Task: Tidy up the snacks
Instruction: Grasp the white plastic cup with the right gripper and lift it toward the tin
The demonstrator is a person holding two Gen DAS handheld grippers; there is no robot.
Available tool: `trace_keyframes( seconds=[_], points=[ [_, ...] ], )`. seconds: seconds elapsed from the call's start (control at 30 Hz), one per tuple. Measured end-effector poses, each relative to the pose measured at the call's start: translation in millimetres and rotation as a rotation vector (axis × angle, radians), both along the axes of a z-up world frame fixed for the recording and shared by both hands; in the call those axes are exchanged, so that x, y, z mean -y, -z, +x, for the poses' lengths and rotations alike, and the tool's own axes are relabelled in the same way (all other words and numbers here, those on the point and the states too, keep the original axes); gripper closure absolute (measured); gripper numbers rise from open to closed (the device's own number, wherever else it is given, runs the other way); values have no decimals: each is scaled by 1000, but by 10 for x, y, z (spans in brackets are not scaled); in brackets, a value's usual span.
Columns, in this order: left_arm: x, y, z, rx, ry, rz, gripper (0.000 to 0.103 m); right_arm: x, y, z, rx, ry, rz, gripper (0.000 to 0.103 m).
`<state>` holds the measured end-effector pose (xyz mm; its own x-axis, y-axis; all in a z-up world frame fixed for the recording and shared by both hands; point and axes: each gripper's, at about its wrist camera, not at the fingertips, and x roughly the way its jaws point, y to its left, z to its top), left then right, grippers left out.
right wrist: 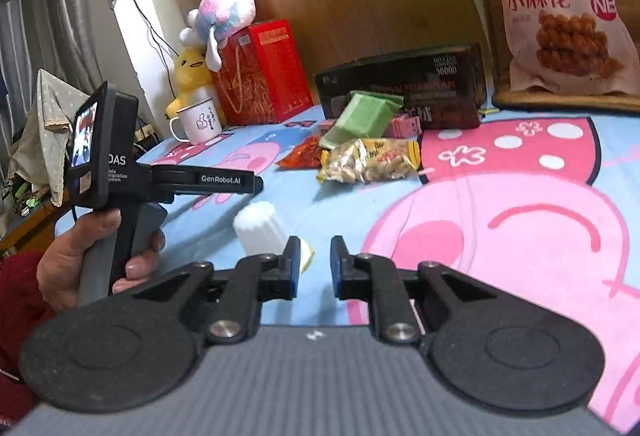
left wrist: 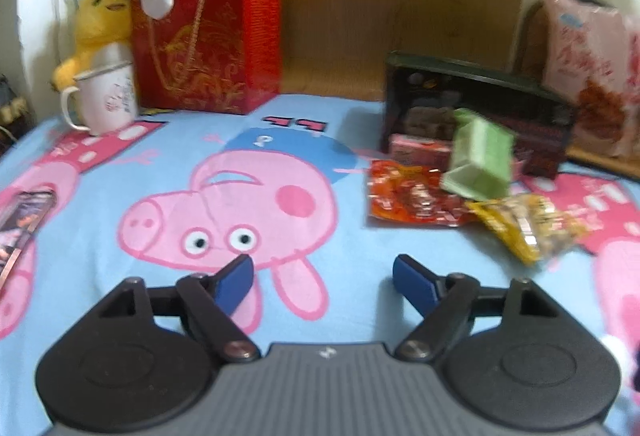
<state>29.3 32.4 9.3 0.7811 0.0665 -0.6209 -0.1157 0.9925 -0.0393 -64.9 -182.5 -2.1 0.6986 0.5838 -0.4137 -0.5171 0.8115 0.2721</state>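
A small heap of snacks lies on the cartoon bedsheet (left wrist: 120,163). It holds a green packet (left wrist: 480,155) (right wrist: 362,117), a red packet (left wrist: 408,195) (right wrist: 304,153) and a yellow bag of nuts (left wrist: 528,224) (right wrist: 372,161). A pink box (left wrist: 416,149) (right wrist: 404,125) rests in front of a black box (left wrist: 480,95) (right wrist: 400,83). My left gripper (left wrist: 324,272) is open and empty, short of the heap and to its left. My right gripper (right wrist: 316,260) has its pads a narrow gap apart with nothing between them. A white ribbed bottle (right wrist: 260,232) lies just left of its left finger.
At the back left stand a red gift bag (left wrist: 208,35) (right wrist: 260,71), a white mug (left wrist: 108,99) (right wrist: 198,121) and plush toys (left wrist: 104,15). A large pink snack bag (right wrist: 560,7) leans at the back right. A dark packet (left wrist: 20,220) lies at the left edge. A person's hand (right wrist: 80,260) grips the left gripper's handle.
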Motion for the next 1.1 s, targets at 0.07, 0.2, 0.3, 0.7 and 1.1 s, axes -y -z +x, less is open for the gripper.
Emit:
trace_keyframes(
  seconds=[0.07, 0.2, 0.3, 0.7, 1.1],
  points=[
    [-28, -42, -163, 39, 87, -71, 30, -28, -49, -18, 15, -24, -22, 80],
    [56, -223, -549, 140, 333, -177, 30, -126, -49, -47, 35, -92, -106, 62],
    [286, -323, -675, 167, 471, -131, 32, -211, -5, 23, 26, -139, -156, 62],
    [614, -208, -455, 28, 572, -65, 72, -491, 50, 215, 94, -255, -269, 64],
    [461, -1029, 939, 137, 563, -248, 81, -606, -624, 1237, 370, -107, -327, 65]
  ],
)
